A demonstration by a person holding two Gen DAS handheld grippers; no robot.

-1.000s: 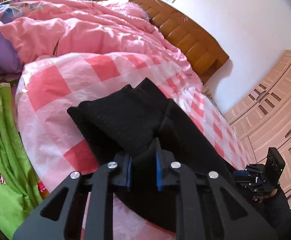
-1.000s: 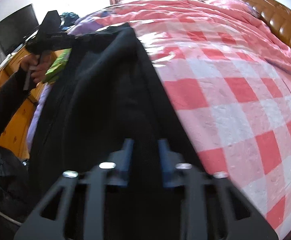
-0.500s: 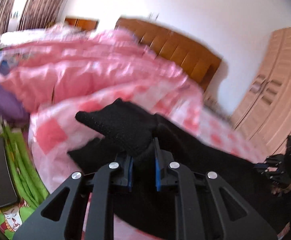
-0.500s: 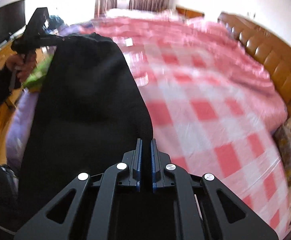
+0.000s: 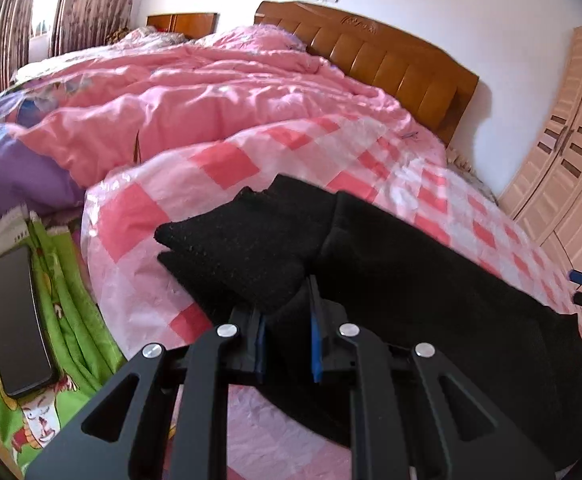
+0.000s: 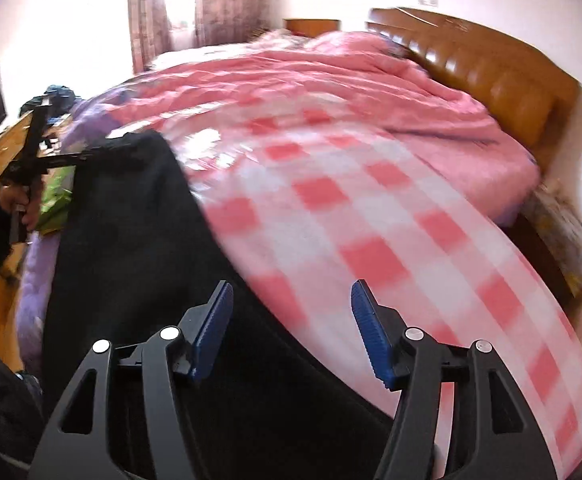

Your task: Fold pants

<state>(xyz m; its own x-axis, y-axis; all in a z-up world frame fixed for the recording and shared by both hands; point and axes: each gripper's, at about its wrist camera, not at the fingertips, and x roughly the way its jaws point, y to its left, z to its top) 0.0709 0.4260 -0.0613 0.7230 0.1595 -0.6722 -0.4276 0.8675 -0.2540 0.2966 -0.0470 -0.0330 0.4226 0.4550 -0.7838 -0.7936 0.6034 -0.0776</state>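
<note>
i see the black pants (image 5: 391,264) lying long along the near edge of the bed (image 5: 231,160), on the pink checked cover, one end at my left gripper (image 5: 287,332) and the other end toward my right gripper (image 6: 291,324). the left gripper is closed tight on a bunch of the cloth at the cuff end, and this end is lifted a little off the cover. the right gripper is opening now, its blue pads stand apart and nothing is pressed between them; the cloth lies just below and to its left side. so i judge the left hand is the one that must carry its end along the long axis toward the right one.
</note>
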